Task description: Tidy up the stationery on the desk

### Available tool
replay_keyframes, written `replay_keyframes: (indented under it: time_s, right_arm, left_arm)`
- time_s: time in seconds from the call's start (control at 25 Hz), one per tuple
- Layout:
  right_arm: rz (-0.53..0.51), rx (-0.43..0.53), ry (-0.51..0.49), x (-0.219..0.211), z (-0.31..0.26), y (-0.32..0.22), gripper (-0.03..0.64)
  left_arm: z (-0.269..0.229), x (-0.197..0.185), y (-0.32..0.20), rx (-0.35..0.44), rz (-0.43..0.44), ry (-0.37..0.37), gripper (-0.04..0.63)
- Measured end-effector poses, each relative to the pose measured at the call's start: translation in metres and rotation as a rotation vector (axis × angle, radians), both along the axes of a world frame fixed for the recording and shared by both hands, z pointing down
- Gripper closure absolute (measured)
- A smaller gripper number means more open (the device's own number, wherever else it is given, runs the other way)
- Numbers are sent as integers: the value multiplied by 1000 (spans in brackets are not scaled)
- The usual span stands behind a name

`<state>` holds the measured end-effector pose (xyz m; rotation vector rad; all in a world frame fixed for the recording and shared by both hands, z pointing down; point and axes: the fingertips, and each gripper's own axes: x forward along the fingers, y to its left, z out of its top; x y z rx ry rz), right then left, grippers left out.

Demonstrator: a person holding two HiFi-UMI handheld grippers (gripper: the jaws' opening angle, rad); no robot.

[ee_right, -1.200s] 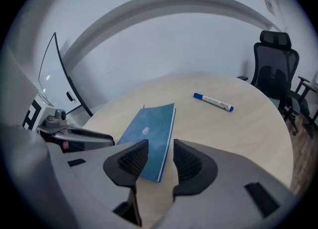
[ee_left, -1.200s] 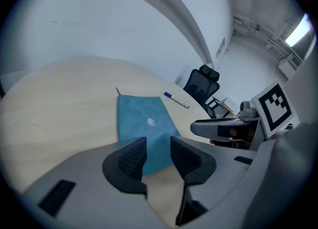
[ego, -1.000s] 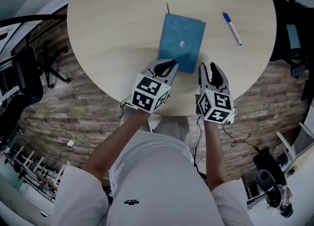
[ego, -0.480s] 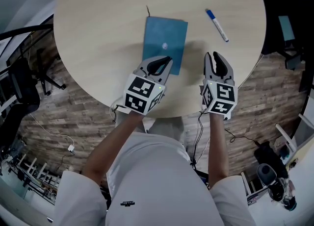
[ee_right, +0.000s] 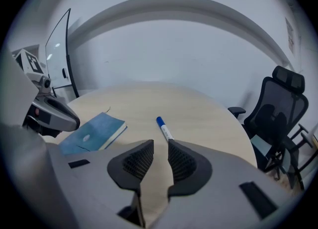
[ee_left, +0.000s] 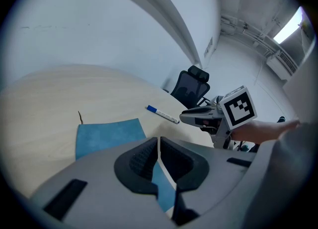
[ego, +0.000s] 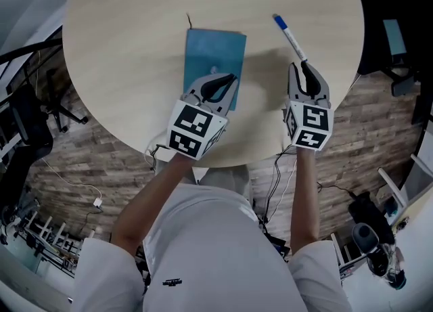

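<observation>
The blue notebook [ego: 213, 53] lay shut and flat on the desk [ego: 128, 47], a thin dark ribbon [ego: 189, 20] poking from its far edge. The pen [ego: 289, 37] (white barrel, blue cap) lay slantwise to its right, apart from it.

Head view: from above the person's torso, facing steeply down. The desk [ego: 135, 47] fills the frame from 9 through 12 to 3 o'clock, farther off than in the other views.
Left gripper view: low and close over the notebook [ee_left: 107, 134], facing across the desk to the wall, with its own fingers [ee_left: 136, 159] at 6 o'clock.
Right gripper view: close above the desk edge, facing the pen [ee_right: 164, 128] at 12 o'clock.
Shared: all three views show the notebook and pen. The left gripper view catches the right gripper [ee_left: 186, 117] at 3 o'clock. The right gripper view catches the left gripper [ee_right: 74, 121] at 9 o'clock.
</observation>
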<state>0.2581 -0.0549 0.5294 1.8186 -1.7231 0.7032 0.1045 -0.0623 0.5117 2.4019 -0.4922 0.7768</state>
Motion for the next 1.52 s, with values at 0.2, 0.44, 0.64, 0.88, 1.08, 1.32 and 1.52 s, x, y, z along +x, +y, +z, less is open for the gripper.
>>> replay_keyframes:
  time_s: [0.2,0.44,0.64,0.88,1.08,1.32,1.52]
  right_arm:
    - [-64,-65,53,20,20,-11,505]
    - [-95,-113,76,31,38,-18,505]
    - [-99,-168,33,36,55,-18,505]
    - [-112,-177,38,30,60,-15,522]
    - [-45,-130,-41,27,56,-10,524]
    - [35,-67,-108,21,36,0,525]
    - [123,-12,-184,8,19,16,526]
  left_arm:
    - [8,10,-3,-14,12,-11,562]
    - [15,14,3,-37,31,-20,561]
    - [18,19,6,-46,51,-26,561]
    - [18,12,10,-46,63,-29,561]
    - [18,7,15,-46,77,-34,562]
    - [10,0,23,-40,92,-32,562]
    - [7,-8,30,-25,93,-22,563]
